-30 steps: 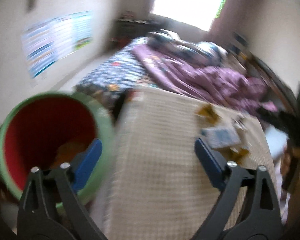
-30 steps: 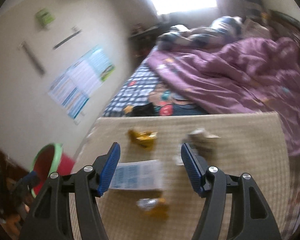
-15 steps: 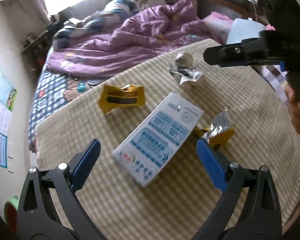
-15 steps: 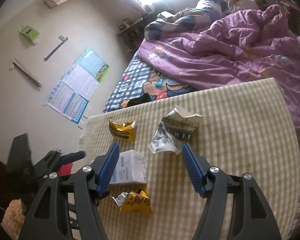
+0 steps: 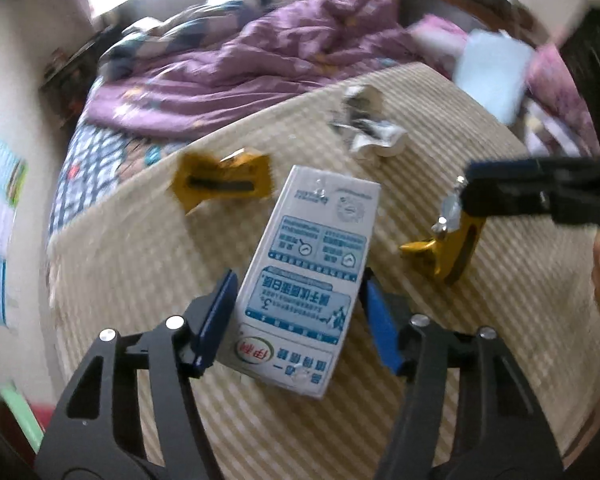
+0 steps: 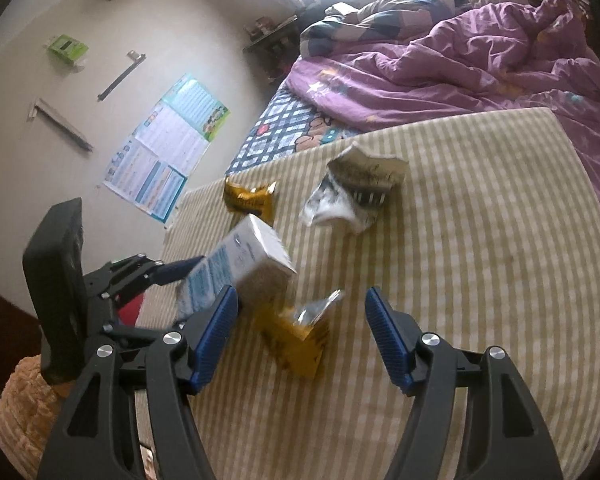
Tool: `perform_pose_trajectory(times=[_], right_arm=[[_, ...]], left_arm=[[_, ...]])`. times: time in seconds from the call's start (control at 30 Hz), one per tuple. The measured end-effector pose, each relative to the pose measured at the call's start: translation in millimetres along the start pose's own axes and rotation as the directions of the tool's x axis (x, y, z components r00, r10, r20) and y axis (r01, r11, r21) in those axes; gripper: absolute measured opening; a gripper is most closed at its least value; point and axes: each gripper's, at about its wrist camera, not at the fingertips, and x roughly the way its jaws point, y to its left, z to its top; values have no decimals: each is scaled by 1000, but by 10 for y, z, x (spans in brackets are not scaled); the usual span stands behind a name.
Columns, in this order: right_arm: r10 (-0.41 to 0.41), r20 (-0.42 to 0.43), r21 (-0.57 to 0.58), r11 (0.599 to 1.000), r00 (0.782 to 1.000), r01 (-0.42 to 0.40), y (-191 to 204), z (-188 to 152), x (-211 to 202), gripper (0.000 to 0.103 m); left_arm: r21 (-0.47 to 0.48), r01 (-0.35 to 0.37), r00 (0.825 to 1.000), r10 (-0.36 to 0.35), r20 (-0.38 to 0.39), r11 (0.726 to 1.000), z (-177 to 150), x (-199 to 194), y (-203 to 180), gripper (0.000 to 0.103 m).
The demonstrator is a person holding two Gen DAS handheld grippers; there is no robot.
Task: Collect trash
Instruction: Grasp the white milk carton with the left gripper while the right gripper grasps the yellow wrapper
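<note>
Since a second ago, the left gripper (image 5: 296,316) has swung from the bin to the table (image 5: 140,264), jaws closing around the white carton (image 5: 308,272), lifted at six o'clock. Right wrist view: the right gripper (image 6: 300,336) gapes unclenched over a yellow wrapper (image 6: 296,336); carton (image 6: 240,264) at ten o'clock.

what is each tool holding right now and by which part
Left tool is closing on the white carton, pads at its long sides near one end. Right tool holds nothing.
</note>
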Motion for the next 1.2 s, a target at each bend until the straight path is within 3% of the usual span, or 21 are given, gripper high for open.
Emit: perform_pose_trajectory(times=[0.13, 0.33, 0.43, 0.5, 0.53, 0.57, 0.6, 0.8, 0.9, 0.93, 0.97, 1.0, 1.03, 1.1, 1.2], right_arm=[[-2, 4, -19, 1000, 1000, 2, 65, -128, -35, 64], [-52, -1, -30, 998, 999, 52, 135, -161, 47, 64], [-89, 5, -53, 995, 996, 89, 193, -160, 110, 62], [-111, 2, -63, 992, 994, 111, 239, -185, 166, 37], [-113, -4, -65, 992, 994, 112, 248, -184, 193, 34], [-111, -6, -65, 992, 994, 110, 267, -185, 210, 34], [-107, -1, -70, 992, 994, 107, 302, -192, 209, 32], [-76, 18, -135, 988, 997, 77, 596, -241, 185, 31], [-60, 15, -162, 985, 998, 62, 736, -255, 197, 31], [-54, 13, -167, 984, 998, 56, 773, -263, 201, 31], [-49, 11, -170, 984, 999, 50, 800, -258, 207, 31], [-45, 8, -171, 984, 999, 46, 815, -255, 213, 31], [-42, 3, -173, 984, 999, 41, 832, -265, 217, 31], [-38, -8, -177, 984, 999, 36, 848, -283, 232, 31], [-33, -21, -178, 984, 999, 28, 862, -316, 256, 31]], left_arm=[[-176, -1, 998, 11, 57, 984, -235, -229, 161, 58], [-377, -25, 985, 87, 149, 926, -604, -746, 336, 58], [-477, -48, 972, 152, 182, 878, -800, -1062, 456, 56], [-524, -66, 963, 192, 190, 849, -935, -1227, 505, 55], [-541, -77, 958, 212, 192, 837, -996, -1295, 539, 55], [-567, -100, 950, 248, 191, 817, -1092, -1393, 584, 48], [-583, -115, 946, 268, 184, 805, -1142, -1446, 609, 29], [-706, -136, 928, 339, 154, 695, -1469, -1701, 933, 23], [-711, -143, 930, 340, 141, 688, -1529, -1711, 992, 24], [-711, -146, 930, 341, 140, 688, -1548, -1712, 1005, 28], [-707, -144, 933, 332, 136, 693, -1562, -1697, 1021, 41], [-700, -136, 939, 317, 136, 702, -1599, -1689, 1042, 54], [-689, -133, 945, 301, 129, 712, -1614, -1663, 1047, 59], [-675, -150, 947, 301, 112, 723, -1645, -1634, 1017, 61], [-626, -142, 964, 251, 89, 767, -1645, -1491, 932, 65]])
